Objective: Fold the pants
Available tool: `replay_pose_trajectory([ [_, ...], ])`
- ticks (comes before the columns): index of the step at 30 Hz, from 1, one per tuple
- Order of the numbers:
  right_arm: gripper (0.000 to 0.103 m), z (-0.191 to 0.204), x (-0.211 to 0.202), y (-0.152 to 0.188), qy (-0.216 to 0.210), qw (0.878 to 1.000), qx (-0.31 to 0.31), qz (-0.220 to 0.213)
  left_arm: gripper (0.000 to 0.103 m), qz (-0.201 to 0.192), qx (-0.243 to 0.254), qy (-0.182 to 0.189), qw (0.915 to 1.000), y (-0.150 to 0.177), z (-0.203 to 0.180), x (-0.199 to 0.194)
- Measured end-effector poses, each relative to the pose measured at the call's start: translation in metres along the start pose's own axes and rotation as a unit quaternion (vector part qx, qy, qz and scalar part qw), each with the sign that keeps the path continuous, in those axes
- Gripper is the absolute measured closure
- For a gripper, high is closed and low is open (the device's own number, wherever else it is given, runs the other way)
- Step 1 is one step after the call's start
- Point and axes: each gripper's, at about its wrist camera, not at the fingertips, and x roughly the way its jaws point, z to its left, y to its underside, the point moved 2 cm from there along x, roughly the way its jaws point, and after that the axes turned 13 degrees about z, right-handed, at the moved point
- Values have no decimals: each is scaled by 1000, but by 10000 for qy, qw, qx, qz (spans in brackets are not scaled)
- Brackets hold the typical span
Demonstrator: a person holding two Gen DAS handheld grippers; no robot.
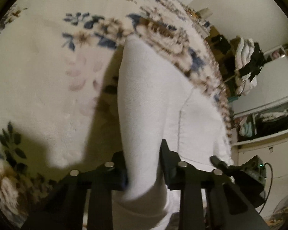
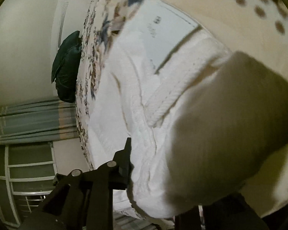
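White pants rise as a lifted fold off a floral blanket. My left gripper is shut on that fold, with the cloth pinched between both black fingers. In the right wrist view the pants show a bunched waistband and a drawstring. My right gripper is shut on the waistband cloth. Its left finger presses the fabric, and the other finger is hidden under a shadowed fold. A black tool with a green light at the lower right of the left wrist view may be the right gripper.
The blanket's edge drops off to the left. A dark cushion and a curtain lie beyond it. Open shelves and a pile of clothes stand by the wall. A cream cloth with brown dots lies past the pants.
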Motion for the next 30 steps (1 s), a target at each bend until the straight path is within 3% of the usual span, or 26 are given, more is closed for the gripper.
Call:
replay_pose_trajectory([
  [8, 84, 75, -39, -2, -155, 9985, -513, -120, 81, -519, 79, 424, 9977, -17, -41, -55],
  [11, 84, 79, -57, -11, -158, 9983, -558, 89, 81, -698, 45, 517, 9962, -36, -48, -68],
  [13, 84, 73, -49, -14, 49, 9985, -434, 319, 81, -708, 101, 328, 9969, -48, -43, -67],
  [17, 84, 32, -23, 2, 177, 9983, 28, 554, 81, -232, -14, -85, 9997, -52, 3, -39],
  [20, 81, 3, 8, 22, 268, 9964, 222, 779, 77, 207, -176, -188, 9995, -44, 46, -21],
  [22, 68, -19, 25, 39, 495, 9935, 441, 922, 73, 359, -266, -102, 9989, -41, 64, -17],
  [23, 55, -28, 30, 45, 501, 9930, 540, 921, 65, 428, -279, -11, 9987, -41, 72, -16],
  [26, 42, -60, 32, 76, 104, 9932, 969, 640, 40, 743, -273, 231, 9966, -44, 84, -8],
  [30, 37, -76, 48, 88, -633, 9905, 1197, 248, 31, 1150, 31, 339, 9928, -47, 82, 10],
])
